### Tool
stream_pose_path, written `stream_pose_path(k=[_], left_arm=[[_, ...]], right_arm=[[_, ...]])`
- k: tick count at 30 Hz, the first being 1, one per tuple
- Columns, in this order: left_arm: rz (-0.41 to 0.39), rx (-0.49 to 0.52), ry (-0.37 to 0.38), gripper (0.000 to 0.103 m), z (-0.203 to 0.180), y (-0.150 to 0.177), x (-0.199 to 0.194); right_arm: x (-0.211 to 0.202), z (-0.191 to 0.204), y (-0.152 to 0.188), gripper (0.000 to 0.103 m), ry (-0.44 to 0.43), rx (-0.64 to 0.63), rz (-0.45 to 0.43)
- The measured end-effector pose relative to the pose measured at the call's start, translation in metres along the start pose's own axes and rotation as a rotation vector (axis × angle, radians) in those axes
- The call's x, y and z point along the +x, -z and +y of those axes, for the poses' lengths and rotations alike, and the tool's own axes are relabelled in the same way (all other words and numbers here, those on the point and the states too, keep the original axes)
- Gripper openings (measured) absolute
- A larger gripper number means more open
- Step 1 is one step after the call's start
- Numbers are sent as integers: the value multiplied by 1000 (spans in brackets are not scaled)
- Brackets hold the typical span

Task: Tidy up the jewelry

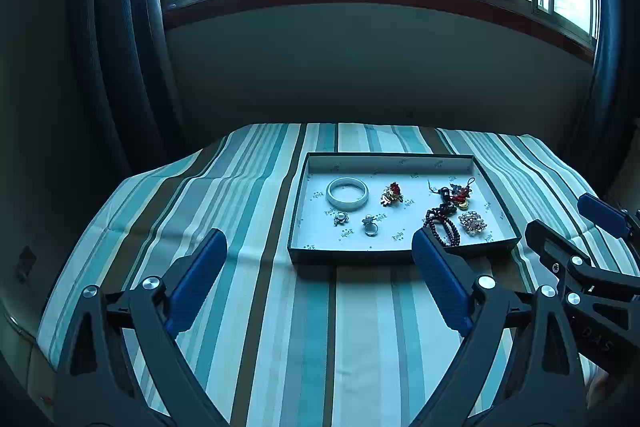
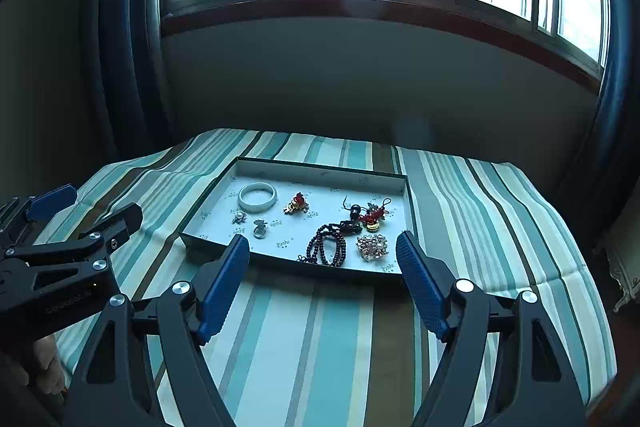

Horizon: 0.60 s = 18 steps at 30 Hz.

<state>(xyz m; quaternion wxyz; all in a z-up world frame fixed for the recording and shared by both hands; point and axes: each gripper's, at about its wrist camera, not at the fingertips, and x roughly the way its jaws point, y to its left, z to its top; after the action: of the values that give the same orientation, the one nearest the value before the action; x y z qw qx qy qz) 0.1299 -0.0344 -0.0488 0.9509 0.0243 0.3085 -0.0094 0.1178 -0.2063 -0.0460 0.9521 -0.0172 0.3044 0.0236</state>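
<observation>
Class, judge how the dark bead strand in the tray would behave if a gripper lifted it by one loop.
The bead strand lies in slack, overlapping loops, so it would probably hang limp and swing. Its small round beads look smooth, so the pads might slip. One end lies against the red charm, which might drag along.

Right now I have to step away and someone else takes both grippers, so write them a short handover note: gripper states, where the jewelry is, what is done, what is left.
Left gripper: open, empty, held above the striped cloth short of the tray.
Right gripper: open, empty, at the tray's near edge.
All jewelry lies in the shallow white-lined tray: white bangle, small pearl brooch and silver ring on the left; red-and-gold charm in the middle; red knotted charm, dark bead bracelet and round crystal brooch on the right.
Done: nothing lies outside the tray.
Left: beads and knotted charm look tangled; probably separate them.
</observation>
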Motion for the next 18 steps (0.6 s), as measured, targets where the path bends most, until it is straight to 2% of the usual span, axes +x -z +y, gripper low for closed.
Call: stream_pose_path(k=[18], left_arm=[[-26, -12, 3, 94, 5, 4, -23]], right_arm=[[-18, 2, 3, 78, 9, 9, -22]])
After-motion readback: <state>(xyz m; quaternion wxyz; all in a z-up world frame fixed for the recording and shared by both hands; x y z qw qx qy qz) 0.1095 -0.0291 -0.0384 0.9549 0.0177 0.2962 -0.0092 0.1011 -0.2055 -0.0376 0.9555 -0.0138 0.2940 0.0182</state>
